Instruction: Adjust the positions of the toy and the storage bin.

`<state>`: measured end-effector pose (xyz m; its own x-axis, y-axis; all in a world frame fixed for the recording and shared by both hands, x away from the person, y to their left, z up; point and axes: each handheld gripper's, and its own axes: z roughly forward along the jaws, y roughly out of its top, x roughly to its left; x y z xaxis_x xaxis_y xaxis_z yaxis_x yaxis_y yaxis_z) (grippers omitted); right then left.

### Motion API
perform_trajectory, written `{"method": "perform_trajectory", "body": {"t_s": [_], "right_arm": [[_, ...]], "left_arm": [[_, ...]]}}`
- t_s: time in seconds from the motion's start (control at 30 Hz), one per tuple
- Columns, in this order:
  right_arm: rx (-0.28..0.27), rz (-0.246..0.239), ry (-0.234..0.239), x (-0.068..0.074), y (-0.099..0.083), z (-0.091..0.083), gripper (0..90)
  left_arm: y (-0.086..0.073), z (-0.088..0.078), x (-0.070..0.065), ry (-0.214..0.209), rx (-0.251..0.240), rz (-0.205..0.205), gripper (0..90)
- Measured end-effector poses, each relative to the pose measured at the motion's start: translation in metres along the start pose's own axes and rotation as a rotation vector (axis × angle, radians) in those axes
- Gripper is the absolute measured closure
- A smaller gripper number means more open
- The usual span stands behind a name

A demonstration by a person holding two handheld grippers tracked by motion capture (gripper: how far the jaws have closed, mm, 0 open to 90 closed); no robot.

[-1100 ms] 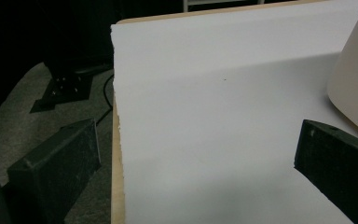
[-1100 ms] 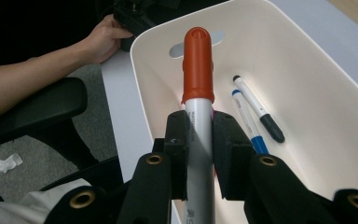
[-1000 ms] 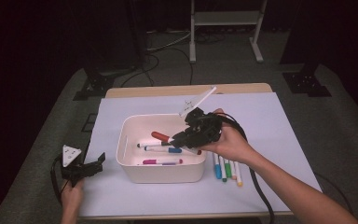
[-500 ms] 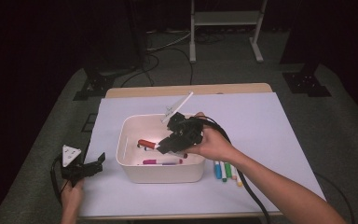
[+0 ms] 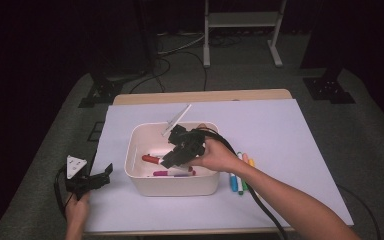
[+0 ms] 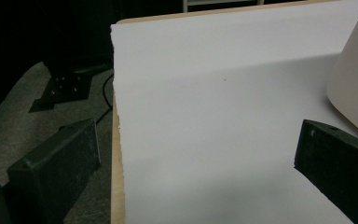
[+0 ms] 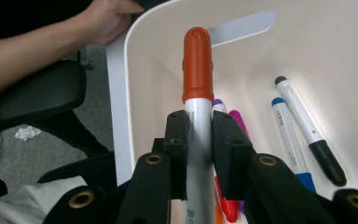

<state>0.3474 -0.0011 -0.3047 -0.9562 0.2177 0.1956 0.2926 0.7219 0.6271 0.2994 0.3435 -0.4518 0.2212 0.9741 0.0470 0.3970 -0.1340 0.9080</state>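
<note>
Print on the orange-capped marker [image 7: 197, 121], pinched by the right hand-held gripper [image 7: 198, 140], is unreadable; left hand-held gripper [image 6: 196, 163] spread.

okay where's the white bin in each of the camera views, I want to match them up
High view: the white bin sits mid-table on the white sheet, under the right gripper.
Left gripper view: only a curved slice of its outer wall at the right edge.
Right gripper view: its inside wall spans the upper right, behind the orange-capped marker held in the fingers.
Shared landmark: the white sheet's left edge.
</note>
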Motion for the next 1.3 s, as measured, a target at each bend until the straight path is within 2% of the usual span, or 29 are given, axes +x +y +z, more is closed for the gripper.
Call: {"method": "perform_trajectory", "body": {"t_s": [0.3,0.67,1.0,1.13,1.3], "right_arm": [[0.058,-0.017,0.012,-0.003,0.003,0.024,75.8],[0.103,-0.024,0.022,-0.007,0.003,0.042,75.7],[0.141,-0.039,0.029,-0.008,0.002,0.050,75.8],[0.172,-0.040,0.024,-0.009,0.001,0.054,74.9],[0.177,-0.044,0.014,-0.010,0.000,0.055,68.3]], "left_arm": [[0.000,0.000,0.001,-0.001,0.001,0.002,0.0],[0.000,0.000,0.001,-0.002,0.002,0.001,0.0],[0.000,0.000,0.001,-0.004,0.002,-0.005,0.0],[0.000,0.000,0.001,-0.004,-0.004,-0.006,0.0],[0.000,0.000,0.001,-0.004,-0.005,-0.005,0.0]]}}
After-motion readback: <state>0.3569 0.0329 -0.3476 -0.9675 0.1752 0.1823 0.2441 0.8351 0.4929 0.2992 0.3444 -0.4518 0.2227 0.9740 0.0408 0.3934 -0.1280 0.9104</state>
